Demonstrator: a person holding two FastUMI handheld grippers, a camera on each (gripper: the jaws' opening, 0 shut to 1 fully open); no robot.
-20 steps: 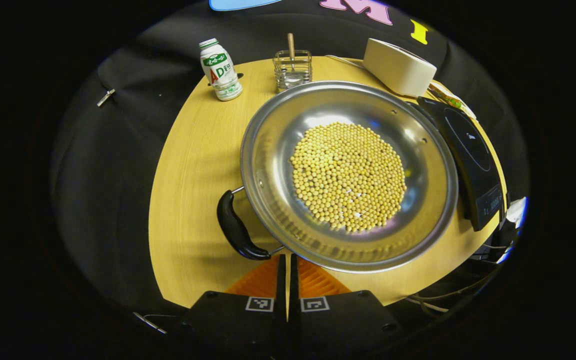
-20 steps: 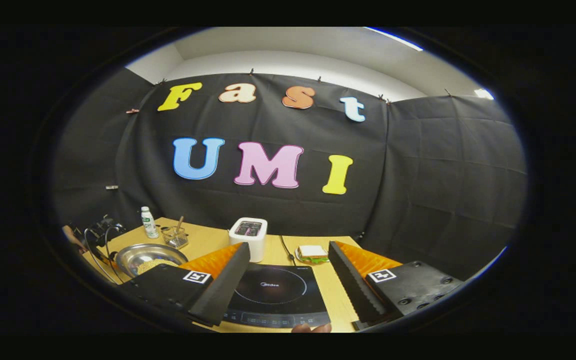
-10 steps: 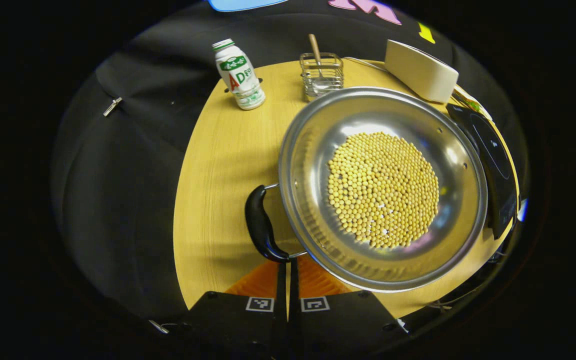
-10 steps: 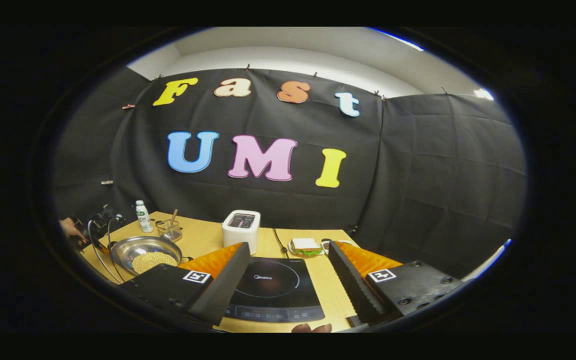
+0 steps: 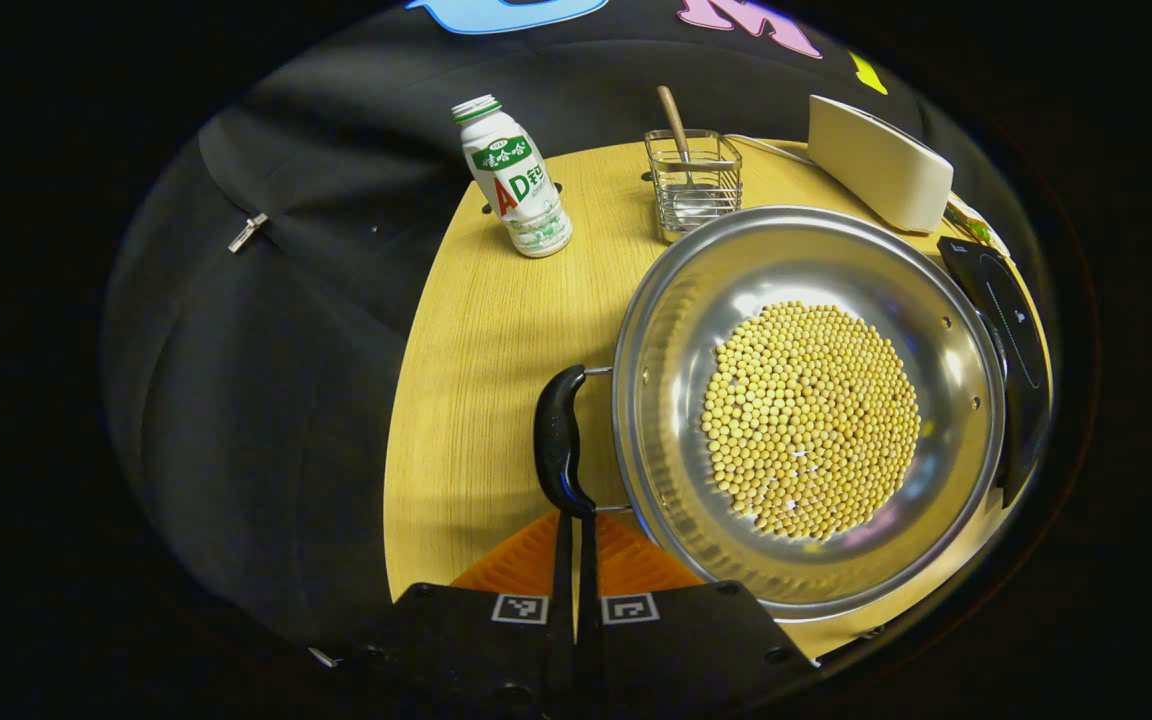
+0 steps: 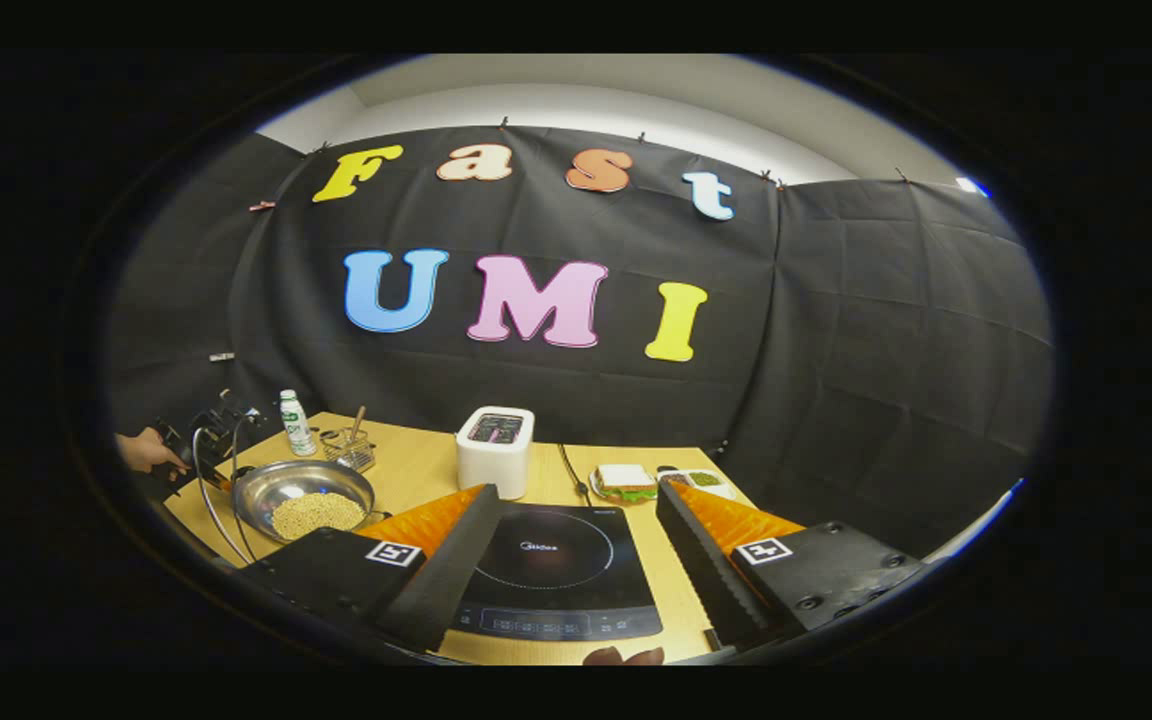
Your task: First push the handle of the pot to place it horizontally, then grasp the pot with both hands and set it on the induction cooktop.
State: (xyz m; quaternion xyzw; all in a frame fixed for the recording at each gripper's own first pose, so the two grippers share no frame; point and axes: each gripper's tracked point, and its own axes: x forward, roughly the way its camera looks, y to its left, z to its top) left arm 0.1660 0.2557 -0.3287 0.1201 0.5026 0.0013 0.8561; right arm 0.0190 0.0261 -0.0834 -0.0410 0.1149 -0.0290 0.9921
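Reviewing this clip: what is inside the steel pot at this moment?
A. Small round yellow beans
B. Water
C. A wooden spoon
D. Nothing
A: in the left gripper view the pot holds a flat heap of small round yellow beans, and the right gripper view shows the same pale heap in it.

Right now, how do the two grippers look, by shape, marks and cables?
Each gripper has two flat wedge-shaped fingers on black blocks. Every block bears a small square black-and-white marker, and the right gripper shows round screws on its block and ribbed inner pads. The left gripper, seen far off in the right gripper view, trails thin looping cables.
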